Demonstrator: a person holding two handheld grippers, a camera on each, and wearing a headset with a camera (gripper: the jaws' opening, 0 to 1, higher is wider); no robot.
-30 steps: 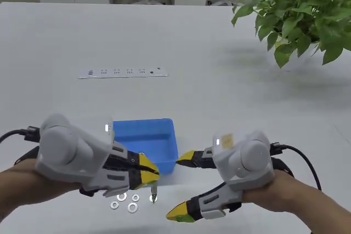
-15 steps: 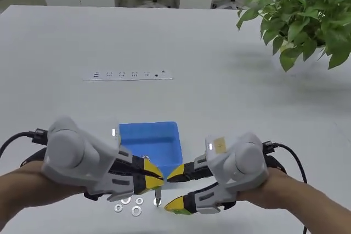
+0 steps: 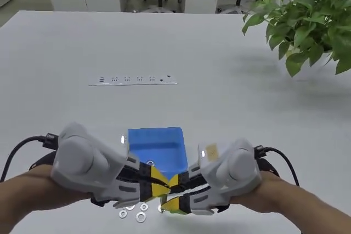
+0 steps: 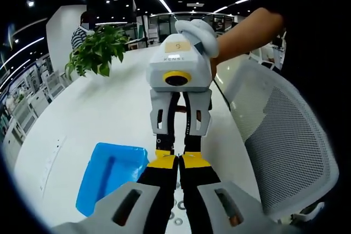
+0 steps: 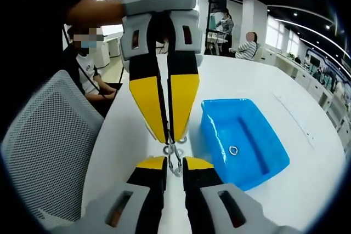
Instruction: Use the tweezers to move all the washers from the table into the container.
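Head view: left tongs [image 3: 159, 182] and right tongs [image 3: 174, 193] meet tip to tip above loose washers [image 3: 140, 212] on the worktop [image 3: 247, 108], just beside the blue container [image 3: 156, 138].

Left gripper view: the left jaws look closed.

Right gripper view: left tongs pinch the tweezers [image 5: 173, 152]. The right jaws flank them closely, and I can't tell if they grip.

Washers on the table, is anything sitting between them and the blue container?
Nothing visible on the table. The washers lie just beside the blue container, with bare table between them; only the container's wall has to be cleared.
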